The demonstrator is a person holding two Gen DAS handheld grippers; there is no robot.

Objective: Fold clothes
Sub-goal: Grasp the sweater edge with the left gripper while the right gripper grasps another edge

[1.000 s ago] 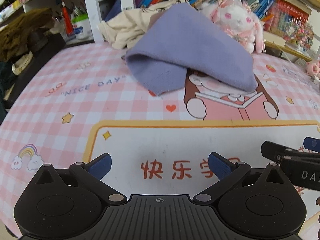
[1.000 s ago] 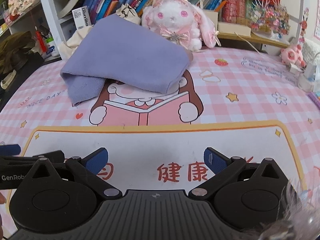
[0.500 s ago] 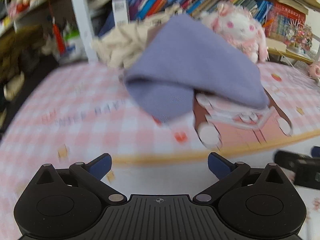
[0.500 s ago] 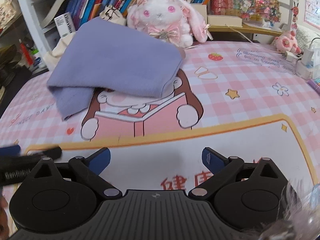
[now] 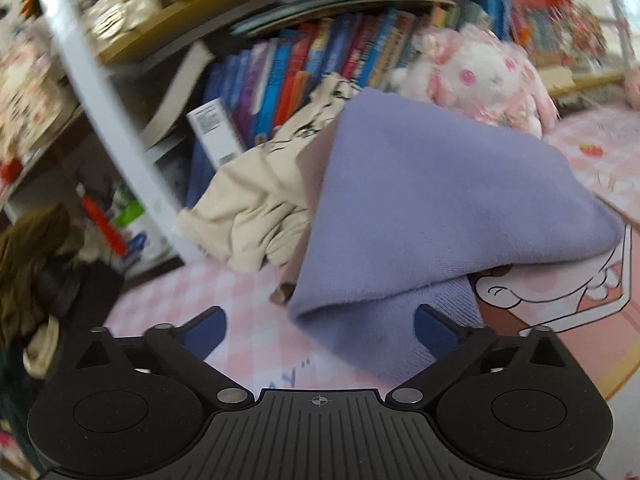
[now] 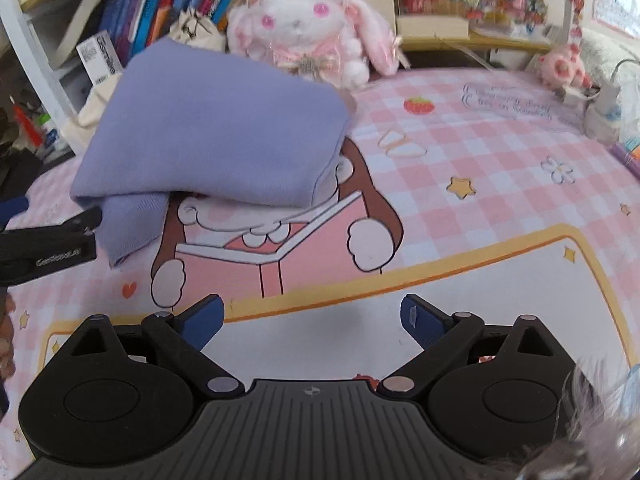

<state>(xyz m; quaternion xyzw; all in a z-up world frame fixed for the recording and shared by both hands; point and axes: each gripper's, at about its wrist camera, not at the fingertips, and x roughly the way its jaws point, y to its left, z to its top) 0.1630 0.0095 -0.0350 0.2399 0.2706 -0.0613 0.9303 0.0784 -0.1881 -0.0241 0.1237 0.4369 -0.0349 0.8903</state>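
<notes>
A folded lavender garment (image 5: 424,216) lies on the pink checked table mat (image 6: 460,184), at the back left of the right wrist view (image 6: 216,140). A crumpled cream garment (image 5: 256,200) sits behind and partly under it. My left gripper (image 5: 320,330) is open and empty, its right finger at the lavender garment's near corner; it also shows at the left edge of the right wrist view (image 6: 52,240). My right gripper (image 6: 312,320) is open and empty over the mat's white panel, well short of the garment.
A pink-and-white plush rabbit (image 6: 304,28) sits behind the lavender garment. A bookshelf (image 5: 320,60) lines the back. A white shelf post (image 5: 104,108) and dark clothing (image 5: 36,272) stand at the left. A small pink toy (image 6: 564,68) and a charger sit far right.
My left gripper has moved forward and left, right up to the lavender garment's near corner. My right gripper has moved forward a little. Both stay open.
</notes>
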